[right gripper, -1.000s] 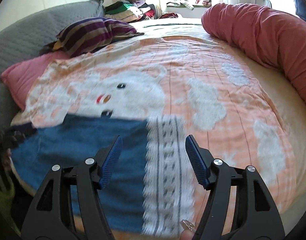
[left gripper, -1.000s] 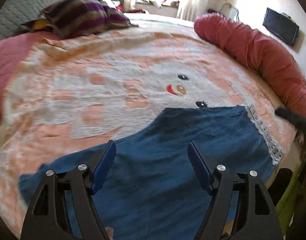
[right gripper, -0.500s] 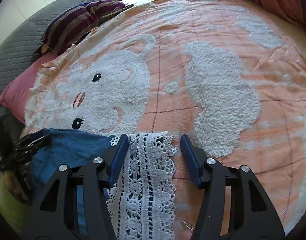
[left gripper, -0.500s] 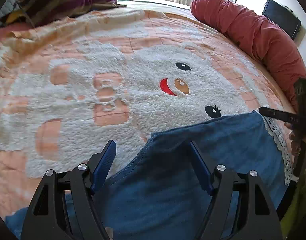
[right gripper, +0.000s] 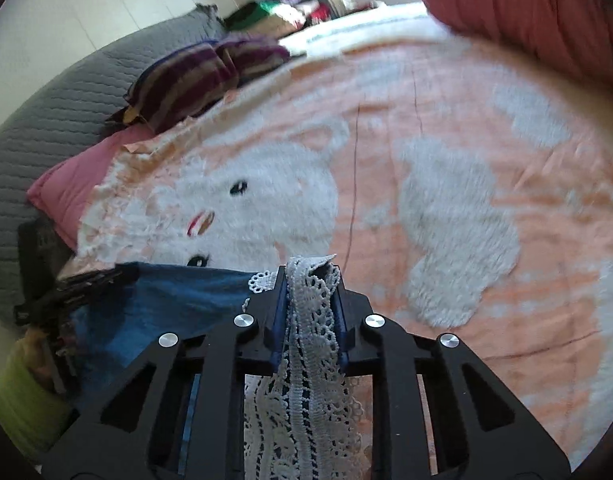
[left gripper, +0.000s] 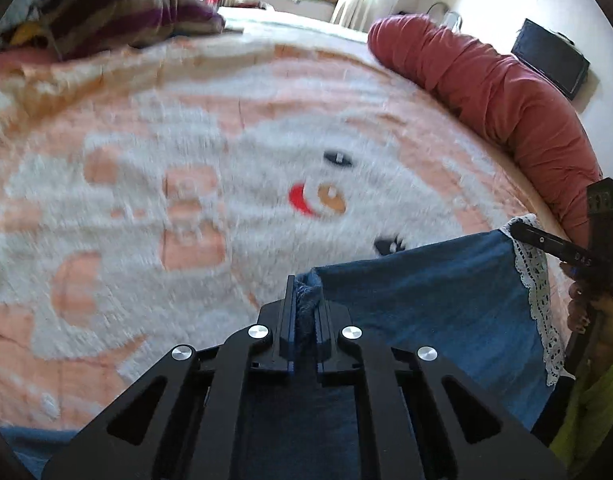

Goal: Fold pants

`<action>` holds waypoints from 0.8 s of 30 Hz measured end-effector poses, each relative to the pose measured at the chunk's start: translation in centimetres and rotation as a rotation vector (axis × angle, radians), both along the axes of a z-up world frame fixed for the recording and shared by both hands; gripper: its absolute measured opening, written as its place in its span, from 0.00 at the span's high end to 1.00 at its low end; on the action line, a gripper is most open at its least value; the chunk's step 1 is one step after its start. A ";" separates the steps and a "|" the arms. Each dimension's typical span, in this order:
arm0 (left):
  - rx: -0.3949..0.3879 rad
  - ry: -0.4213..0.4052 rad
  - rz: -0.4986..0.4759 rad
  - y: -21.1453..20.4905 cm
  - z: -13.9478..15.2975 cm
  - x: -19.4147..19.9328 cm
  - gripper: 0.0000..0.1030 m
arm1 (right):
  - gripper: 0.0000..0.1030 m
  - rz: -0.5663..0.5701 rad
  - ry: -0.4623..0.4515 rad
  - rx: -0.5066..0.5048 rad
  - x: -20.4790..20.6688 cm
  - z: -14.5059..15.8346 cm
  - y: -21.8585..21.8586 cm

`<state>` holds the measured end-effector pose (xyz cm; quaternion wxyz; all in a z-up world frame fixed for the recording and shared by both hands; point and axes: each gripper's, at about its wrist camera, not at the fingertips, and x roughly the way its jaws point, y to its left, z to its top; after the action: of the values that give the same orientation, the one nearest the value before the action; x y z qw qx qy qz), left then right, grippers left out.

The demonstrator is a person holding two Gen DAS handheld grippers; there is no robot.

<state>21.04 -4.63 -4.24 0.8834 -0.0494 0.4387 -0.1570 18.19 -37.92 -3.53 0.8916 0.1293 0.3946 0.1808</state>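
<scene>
The blue pants [left gripper: 434,304] with a white lace hem [left gripper: 540,300] lie at the near edge of the bed. My left gripper [left gripper: 304,300] is shut on a corner of the blue cloth. My right gripper [right gripper: 310,292] is shut on the lace hem [right gripper: 306,344], which bunches between the jaws. The blue cloth [right gripper: 158,300] stretches away to the left in the right wrist view, toward the other gripper. The right gripper's body [left gripper: 566,248] shows at the right edge of the left wrist view.
The bed is covered by a peach blanket with a white bear [left gripper: 226,168]. A long red bolster [left gripper: 502,92] runs along the right side. A striped pillow [right gripper: 194,76] and a pink pillow [right gripper: 70,184] lie at the far end, before a grey headboard [right gripper: 46,112].
Both grippers have closed: the left on the blue corner, the right on the lace hem. Both were open over the pants before. The views have tilted up and blurred.
</scene>
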 end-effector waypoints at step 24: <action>-0.055 -0.008 0.217 4.3 -0.5 -1.1 0.59 | 0.44 -0.228 0.010 -0.262 1.4 -0.6 -1.1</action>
<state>19.95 -0.29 -4.76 0.8952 -0.1203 0.4229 -0.0727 19.59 -38.98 -4.18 0.9135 0.0570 0.4021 0.0248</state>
